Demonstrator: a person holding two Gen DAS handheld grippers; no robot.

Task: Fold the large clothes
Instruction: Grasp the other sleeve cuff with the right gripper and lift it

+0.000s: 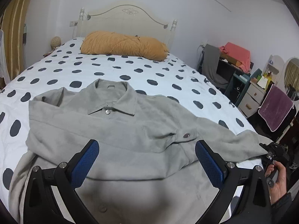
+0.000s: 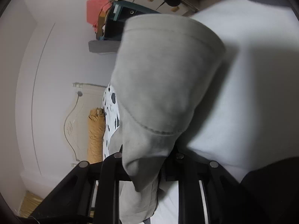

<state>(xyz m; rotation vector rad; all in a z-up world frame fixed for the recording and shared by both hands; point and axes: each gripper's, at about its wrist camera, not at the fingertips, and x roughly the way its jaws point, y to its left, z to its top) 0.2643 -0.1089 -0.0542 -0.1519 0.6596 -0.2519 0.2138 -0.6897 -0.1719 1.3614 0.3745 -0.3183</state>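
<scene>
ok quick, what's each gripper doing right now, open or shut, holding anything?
Left gripper: open, holding nothing, hovering over the grey jacket.
Right gripper: shut on the jacket's sleeve cuff.

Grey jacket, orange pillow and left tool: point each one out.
grey jacket (image 1: 119, 130), left wrist view, on its chest panel.
orange pillow (image 1: 123, 44), left wrist view, on its middle.
left tool (image 1: 146, 163), left wrist view, midway between its blue-padded fingertips.
</scene>
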